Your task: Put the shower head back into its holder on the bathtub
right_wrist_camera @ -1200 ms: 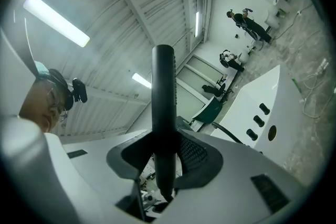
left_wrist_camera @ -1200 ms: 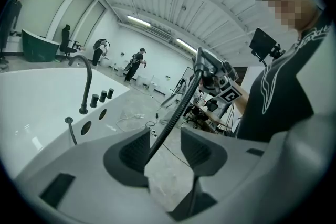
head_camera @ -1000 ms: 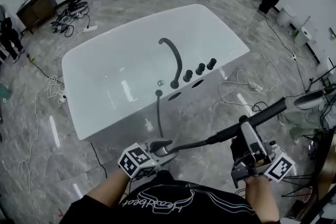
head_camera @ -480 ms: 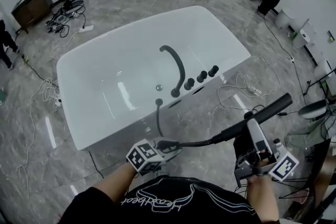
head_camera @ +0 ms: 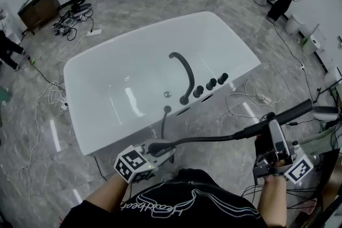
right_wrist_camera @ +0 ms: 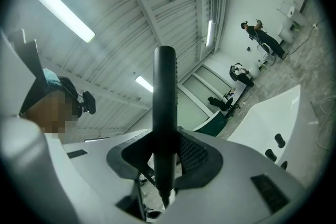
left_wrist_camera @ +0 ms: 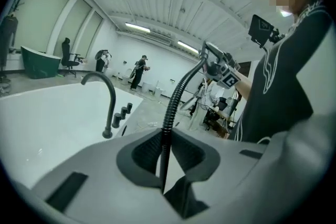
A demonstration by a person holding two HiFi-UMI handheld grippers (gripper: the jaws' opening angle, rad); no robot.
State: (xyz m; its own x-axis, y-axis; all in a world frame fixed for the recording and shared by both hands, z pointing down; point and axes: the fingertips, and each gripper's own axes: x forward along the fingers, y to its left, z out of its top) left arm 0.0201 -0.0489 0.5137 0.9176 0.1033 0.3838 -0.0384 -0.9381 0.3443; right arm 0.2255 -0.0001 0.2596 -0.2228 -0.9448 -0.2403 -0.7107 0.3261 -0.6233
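Holding the shower head [head_camera: 278,116] clear of the bathtub [head_camera: 107,133], with nothing yet seated in the holder.

Right tongs [head_camera: 269,131] are clamped on the wand, a slim, matte-black, straight stick held in the air over the floor on the near side of the tub, well apart from its rim. Left tongs [head_camera: 160,148] are closing around the ribbed black hose [head_camera: 203,140], which lies between them with a sliver of gap showing beside it. That hose runs back to the rim near the curved spout [head_camera: 184,69]; the holder is probably the socket there, though I cannot tell for sure. By my judgement the whole placing remains: carry across, align, seat.
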